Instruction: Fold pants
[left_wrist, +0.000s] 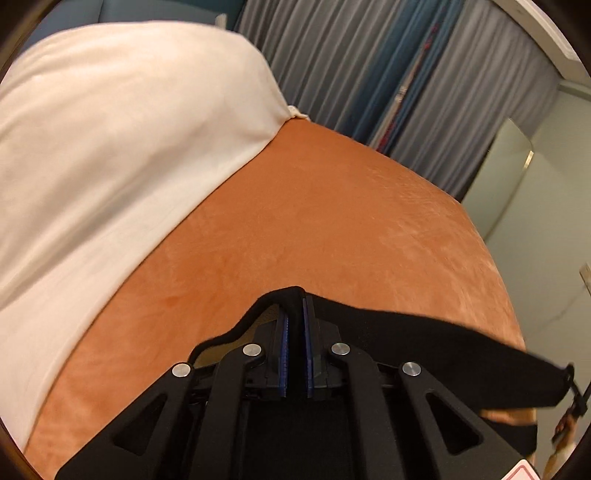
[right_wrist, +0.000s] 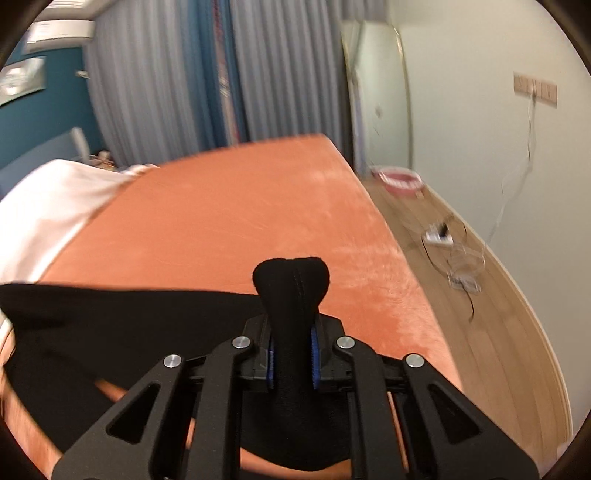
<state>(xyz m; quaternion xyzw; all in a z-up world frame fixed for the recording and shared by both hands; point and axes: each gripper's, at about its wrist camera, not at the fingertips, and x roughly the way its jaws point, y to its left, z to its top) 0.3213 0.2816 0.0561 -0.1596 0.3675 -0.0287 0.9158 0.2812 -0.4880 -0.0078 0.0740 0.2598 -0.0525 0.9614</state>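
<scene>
Black pants (right_wrist: 110, 325) stretch between both grippers above the orange bed (left_wrist: 332, 229); left gripper (left_wrist: 295, 317) and right gripper (right_wrist: 291, 332) each have jaws pinching the fabric's edge.

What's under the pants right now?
The orange bedspread shows beneath the black pants, which both tongs hold up. Whatever lies directly under the fabric is hidden.

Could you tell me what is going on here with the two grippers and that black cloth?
A person is folding a pair of black pants over a bed with an orange cover. The left gripper is shut on one part of the fabric's edge, and the right gripper is shut on a bunched bit that pokes out past its fingers. The cloth stretches between the two, lifted above the cover. A white pillow lies at the head of the bed.
</scene>
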